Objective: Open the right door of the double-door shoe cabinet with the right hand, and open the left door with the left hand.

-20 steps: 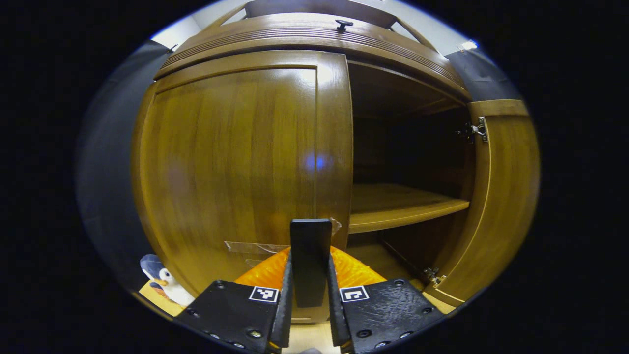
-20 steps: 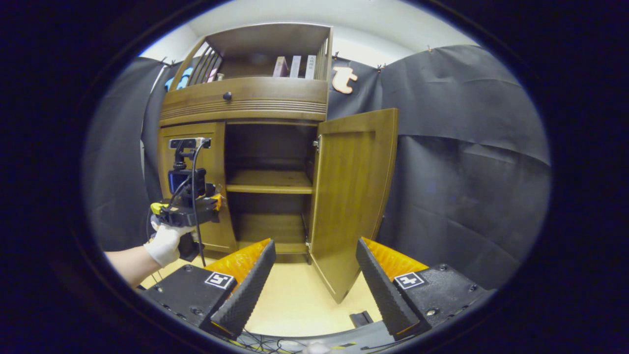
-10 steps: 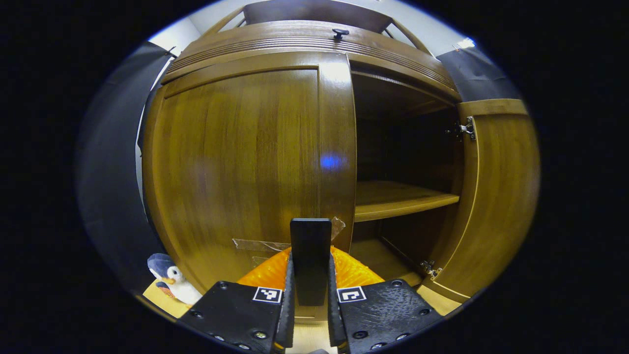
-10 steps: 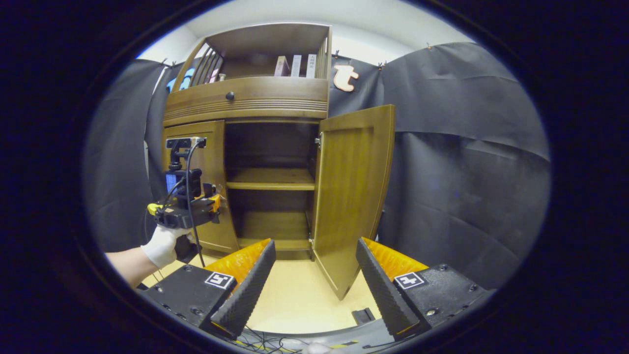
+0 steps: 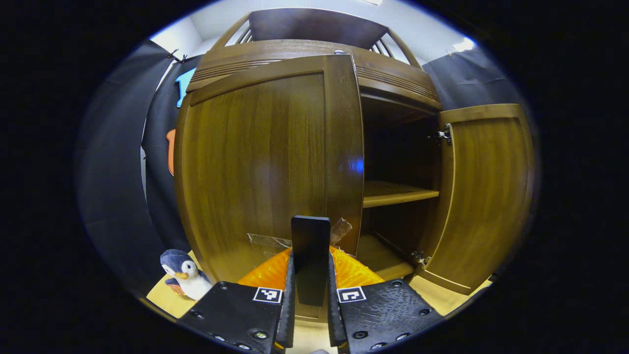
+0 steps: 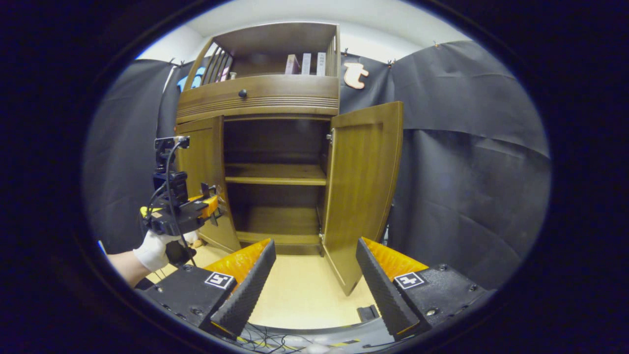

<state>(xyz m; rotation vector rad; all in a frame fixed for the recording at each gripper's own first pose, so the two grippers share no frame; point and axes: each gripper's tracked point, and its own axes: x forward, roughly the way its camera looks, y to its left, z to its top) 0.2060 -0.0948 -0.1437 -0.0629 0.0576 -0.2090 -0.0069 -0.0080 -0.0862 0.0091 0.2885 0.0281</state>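
Both doors stood ajar. Left gripper (image 5: 310, 275) pinched the handle (image 5: 310, 246) of the left door (image 5: 265, 162) directly ahead, pulling; right gripper (image 6: 314, 275), spread and empty, faced the already swung right door (image 6: 361, 182).

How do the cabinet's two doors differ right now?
The right door stands swung wide open with nothing touching it, while the left door is only partly open. The left gripper is shut on a black handle at the left door's lower edge; the right gripper hangs open, well back from the right door. Both doors are the same glossy brown wood on one cabinet.
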